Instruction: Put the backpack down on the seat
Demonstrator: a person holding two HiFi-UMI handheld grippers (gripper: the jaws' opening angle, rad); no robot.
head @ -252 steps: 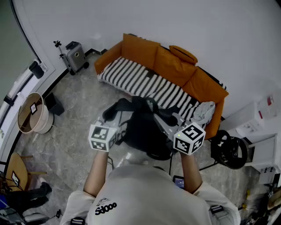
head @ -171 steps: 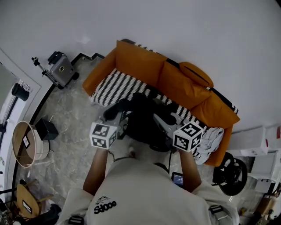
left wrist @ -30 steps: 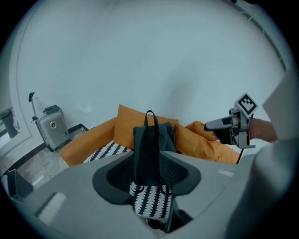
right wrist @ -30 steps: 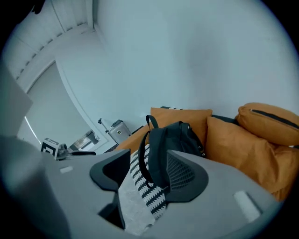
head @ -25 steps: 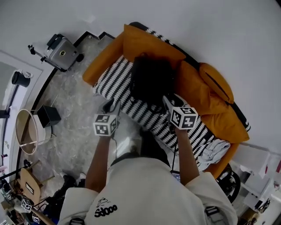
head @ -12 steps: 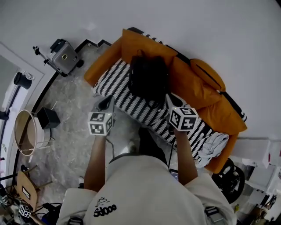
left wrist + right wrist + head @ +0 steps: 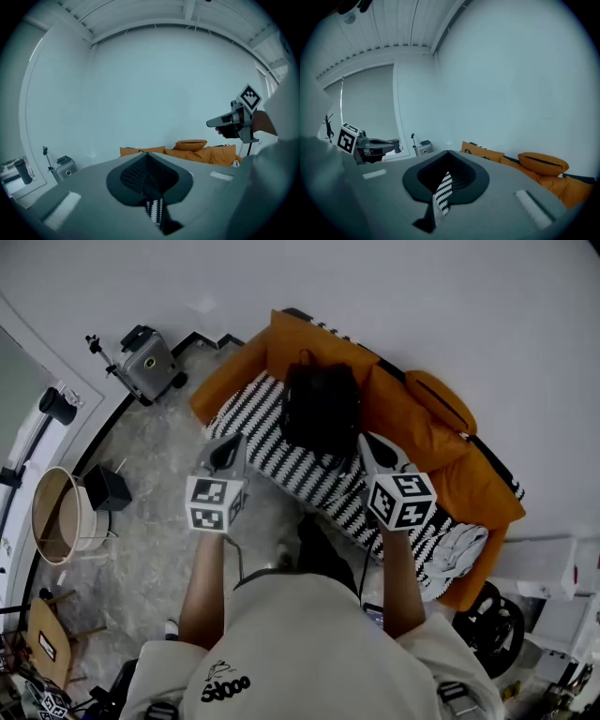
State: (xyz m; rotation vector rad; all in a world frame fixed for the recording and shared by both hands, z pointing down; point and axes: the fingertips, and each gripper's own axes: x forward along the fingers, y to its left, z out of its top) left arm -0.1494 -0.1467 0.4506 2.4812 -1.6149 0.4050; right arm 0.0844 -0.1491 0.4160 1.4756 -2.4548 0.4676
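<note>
Item one: dark print [image 7: 226,682] on the back of the person's pale shirt [image 7: 309,652], at 7 o'clock in the head view, reading roughly "Sdooo" beneath a small scribbled logo, with the letters too small to be sure of. Item two: square black-and-white coded markers without letters or digits, on the cube of the left gripper [image 7: 227,452] toward 9 o'clock and the cube of the right gripper [image 7: 371,444] toward 3 o'clock. No other legible text, number or brand in any view.

Even bright light; fisheye edges; sharp.
</note>
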